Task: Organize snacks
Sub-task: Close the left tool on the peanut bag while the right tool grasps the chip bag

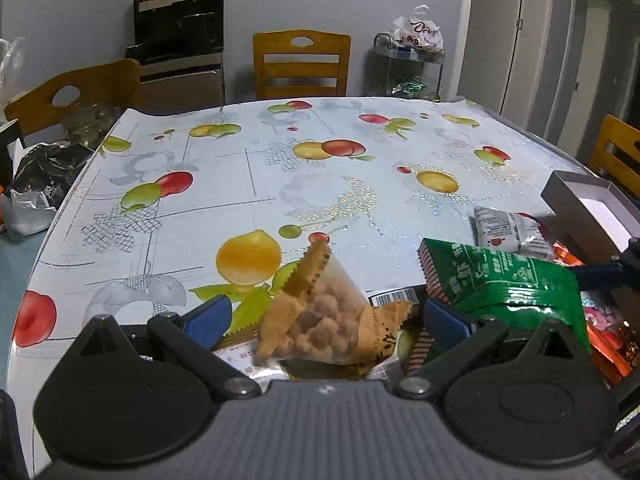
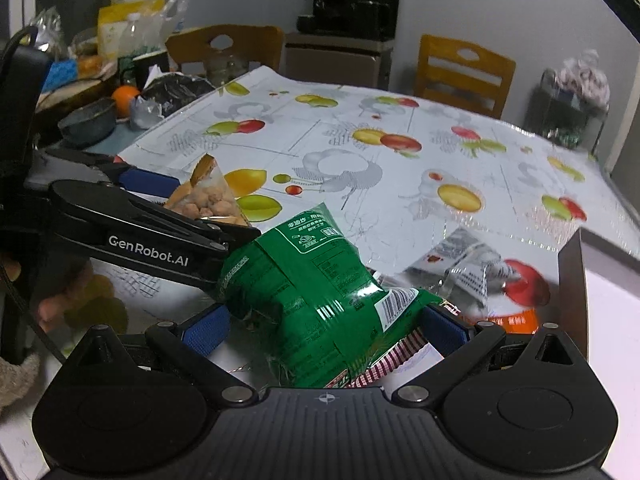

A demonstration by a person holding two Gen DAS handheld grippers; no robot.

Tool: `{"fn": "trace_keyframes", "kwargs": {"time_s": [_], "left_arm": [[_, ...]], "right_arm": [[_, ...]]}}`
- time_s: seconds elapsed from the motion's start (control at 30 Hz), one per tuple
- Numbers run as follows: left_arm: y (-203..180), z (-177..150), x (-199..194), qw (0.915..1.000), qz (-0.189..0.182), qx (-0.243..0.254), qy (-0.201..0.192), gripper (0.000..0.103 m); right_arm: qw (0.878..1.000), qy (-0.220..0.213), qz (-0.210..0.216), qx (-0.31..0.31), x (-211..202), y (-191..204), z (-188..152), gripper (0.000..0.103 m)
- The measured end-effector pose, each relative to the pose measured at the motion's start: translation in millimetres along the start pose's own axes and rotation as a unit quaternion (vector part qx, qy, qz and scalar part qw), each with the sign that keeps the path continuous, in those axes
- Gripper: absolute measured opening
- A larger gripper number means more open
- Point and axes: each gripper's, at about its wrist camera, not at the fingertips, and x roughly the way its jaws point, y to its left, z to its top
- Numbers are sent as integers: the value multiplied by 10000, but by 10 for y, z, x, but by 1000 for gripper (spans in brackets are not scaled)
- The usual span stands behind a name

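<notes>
Early stage, by my read: box [image 1: 576, 196] at the table's right edge looks empty inside (only part shows). Left gripper [image 1: 326, 318] spread around the clear nut pouch [image 1: 320, 316], no pinch evident. Right gripper [image 2: 326, 326] spread around the green bag [image 2: 312, 288]. Silver packet [image 2: 464, 268] and orange wrappers [image 1: 608, 344] lie loose beside the box. Pile's lower right is cut off.

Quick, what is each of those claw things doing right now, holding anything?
Left gripper: open, jaws either side of the clear nut packet, not clamped.
Right gripper: open around the green snack bag, not clamped.
</notes>
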Motion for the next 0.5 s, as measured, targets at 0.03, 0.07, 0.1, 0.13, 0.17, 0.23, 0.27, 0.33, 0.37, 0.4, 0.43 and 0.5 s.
{"fn": "trace_keyframes", "kwargs": {"time_s": [0.03, 0.07, 0.1, 0.13, 0.17, 0.23, 0.27, 0.33, 0.37, 0.4, 0.43, 0.5], "left_arm": [[10, -6, 17, 10000, -14, -31, -3, 103], [19, -14, 28, 10000, -41, -74, -2, 103], [26, -23, 26, 9999, -68, -113, -6, 103], [37, -35, 32, 9999, -84, -143, -13, 103], [40, -43, 41, 9999, -71, -146, -14, 103], [46, -58, 47, 9999, -69, -139, -8, 103], [50, -68, 42, 9999, -83, -139, -18, 102], [55, -84, 22, 9998, -132, -115, -61, 95], [55, -88, 11, 9998, -147, -102, -64, 89], [53, -91, 8, 9998, -154, -80, -53, 82], [49, -95, 7, 9998, -171, -58, -24, 78], [40, -108, -9, 9998, -219, -35, -9, 68]], "right_arm": [[10000, -15, -15, -35, 12, 4, 3, 103], [10000, 4, -20, -62, 22, 10, 9, 103], [9999, -26, -48, -123, 31, 15, 7, 103], [9998, -56, -66, -183, 38, 21, 6, 103], [9996, -95, -82, -254, 43, 31, 2, 103], [9990, -137, -113, -413, 62, 44, -1, 103], [9986, -161, -110, -496, 69, 52, -1, 103], [9971, -257, -106, -713, 70, 73, -20, 103], [9962, -275, -77, -819, 70, 83, -31, 103], [9958, -261, -47, -881, 73, 90, -36, 103], [9957, -235, -3, -896, 74, 86, -42, 103], [9962, -226, 136, -832, 59, 76, -60, 97]]}}
